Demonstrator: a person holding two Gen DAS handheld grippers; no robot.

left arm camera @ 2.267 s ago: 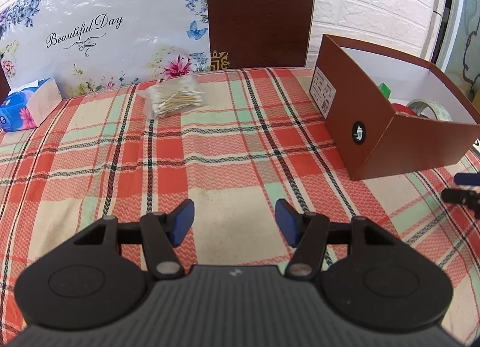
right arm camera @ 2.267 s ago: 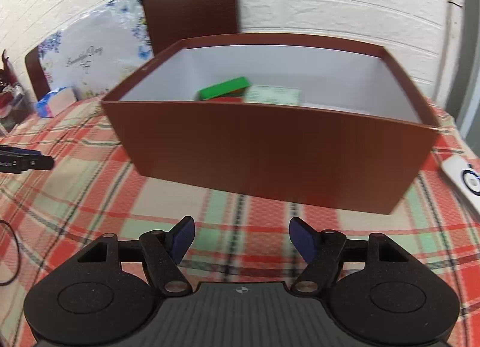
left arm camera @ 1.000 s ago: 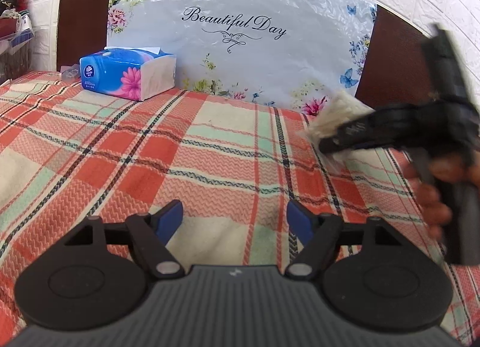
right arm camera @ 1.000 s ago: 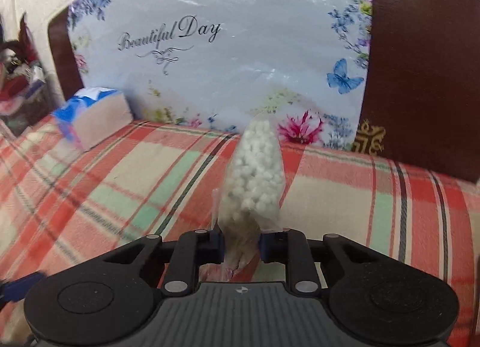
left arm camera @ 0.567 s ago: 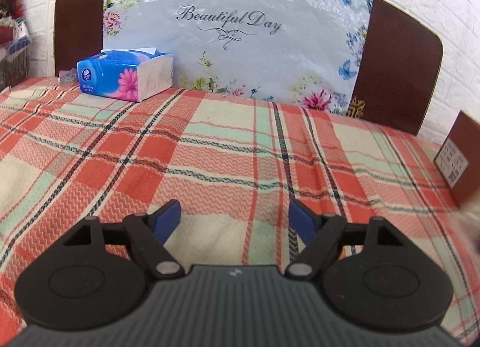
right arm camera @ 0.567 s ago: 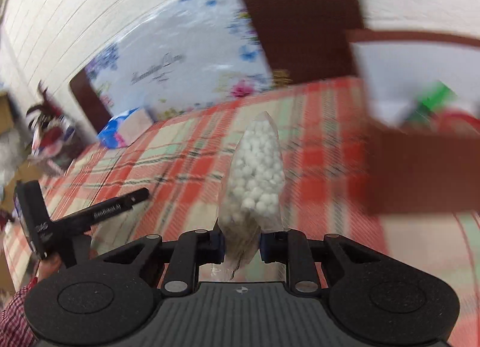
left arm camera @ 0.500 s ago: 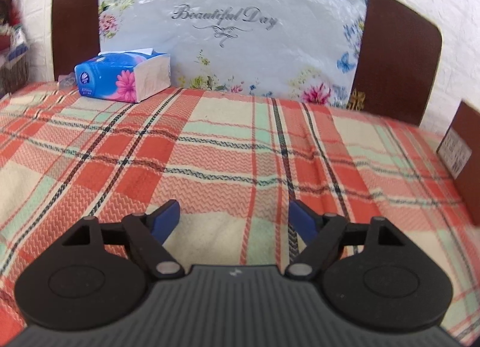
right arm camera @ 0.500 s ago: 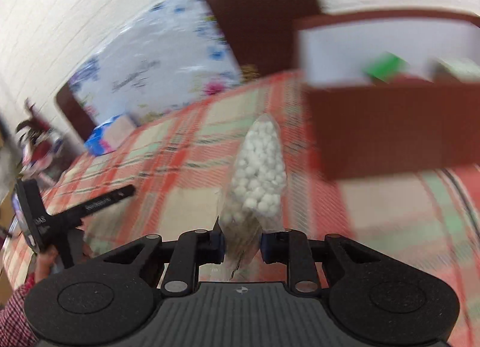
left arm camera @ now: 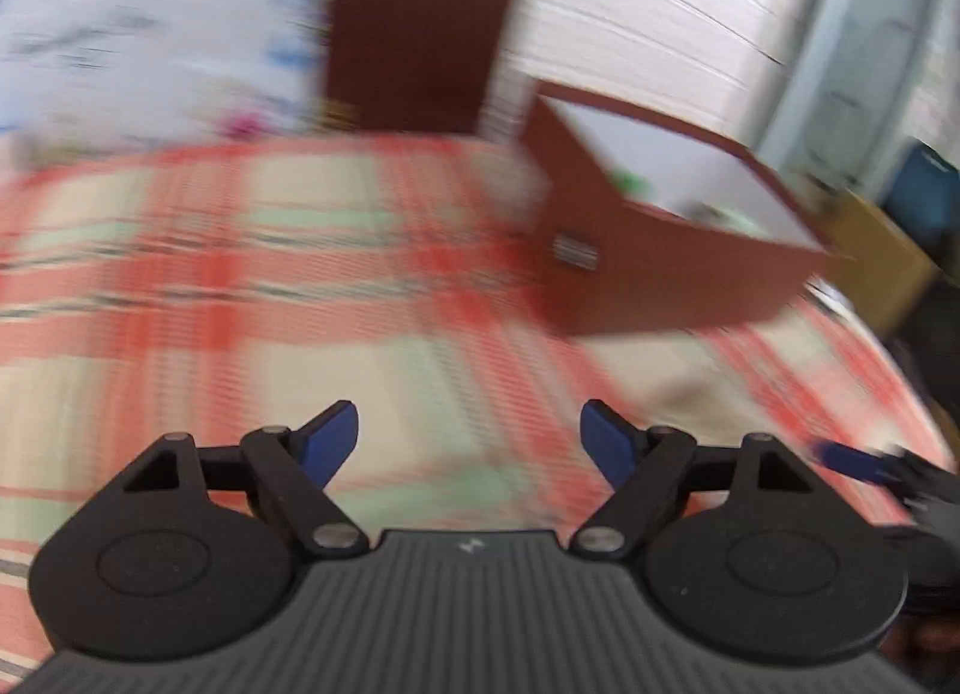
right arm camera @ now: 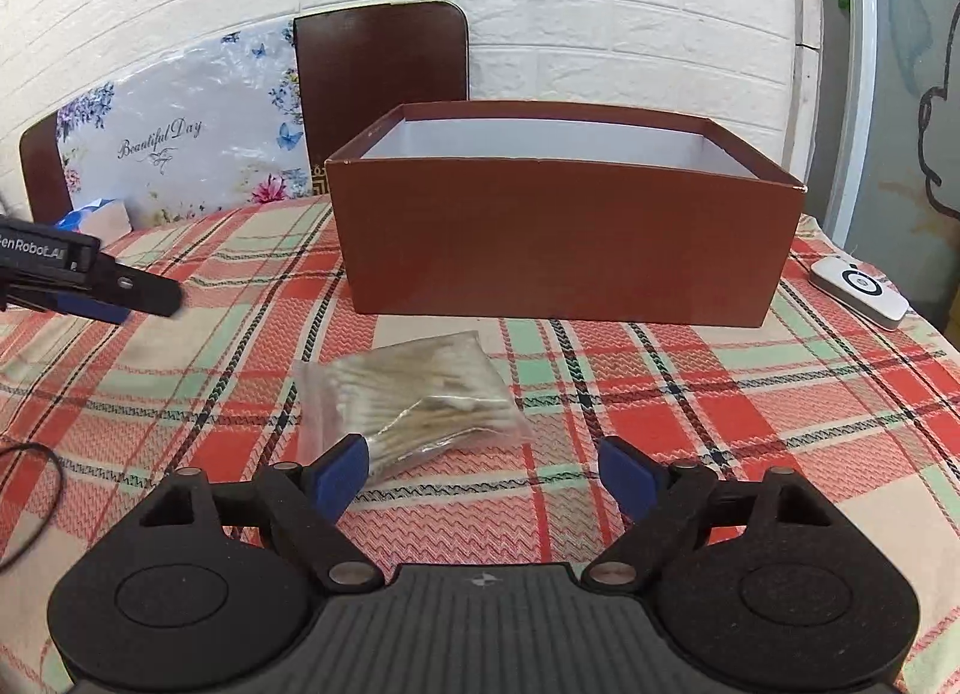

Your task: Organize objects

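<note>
Jaws: right gripper (right arm camera: pixel 483 475) opening, nothing pressed between pads; left gripper (left arm camera: pixel 468 442) spread, empty | bag of cotton swabs (right arm camera: pixel 414 397) flat on plaid tablecloth (right arm camera: pixel 750 394), just ahead of right fingertips, near brown box (right arm camera: pixel 564 238)

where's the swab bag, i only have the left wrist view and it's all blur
Observer: The bag of cotton swabs lies on the tablecloth just ahead of the right gripper, short of the brown box.
Operator: is the right one gripping it
Observer: No, its jaws are opening and the bag lies past the fingertips, not pinched.
Operator: anything else near the box
Observer: A small white device sits on the cloth at the box's right.
</note>
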